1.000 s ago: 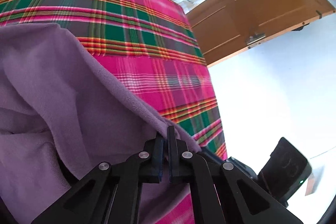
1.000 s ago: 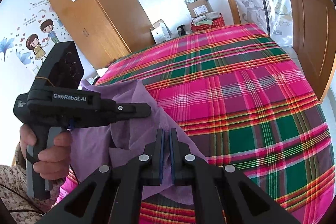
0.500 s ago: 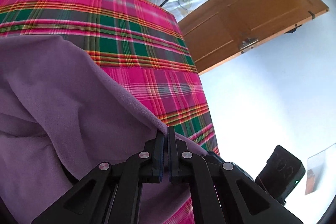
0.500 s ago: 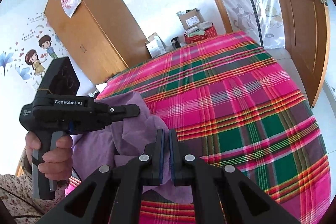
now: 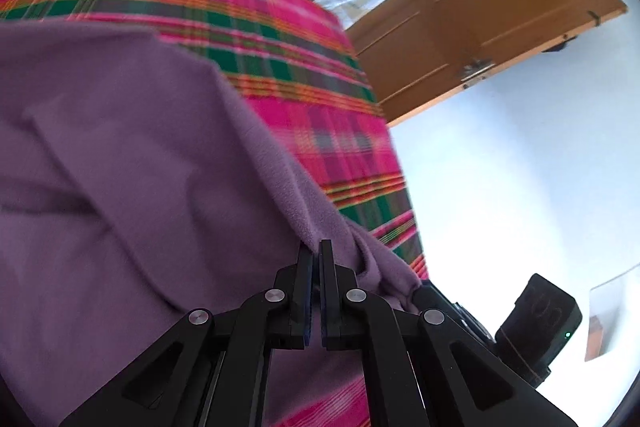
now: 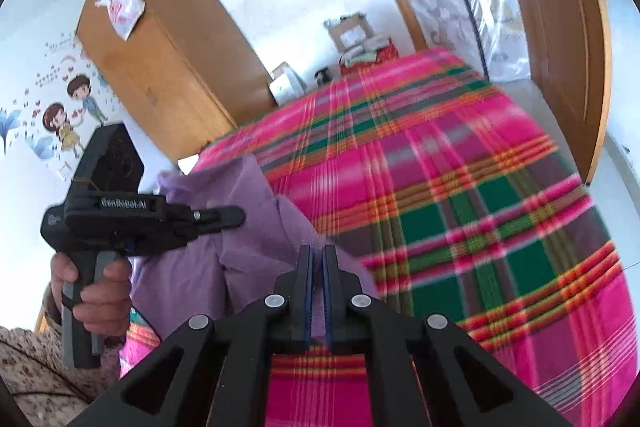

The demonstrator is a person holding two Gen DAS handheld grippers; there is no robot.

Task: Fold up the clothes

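With the left gripper (image 5: 315, 255) and the right gripper (image 6: 316, 259) both clamped tight on the hem of the purple fleece garment (image 5: 120, 167) above the plaid bedspread (image 6: 460, 207), next comes spreading it flat.

Bright white walls, a wooden wardrobe (image 6: 160, 59) and wooden door (image 5: 472, 39).

— That garment (image 5: 132, 155) is plain purple, no print at all.
— And under it the bedspread (image 6: 460, 187) is loud: hot pink plaid with green squares and orange-yellow stripes.
— Both grippers are black; the left gripper (image 6: 236, 217) carries white lettering.
— The sleeve (image 6: 24, 359) is beige with small brown flowers. The wardrobe (image 6: 160, 59) is orange-brown wood.
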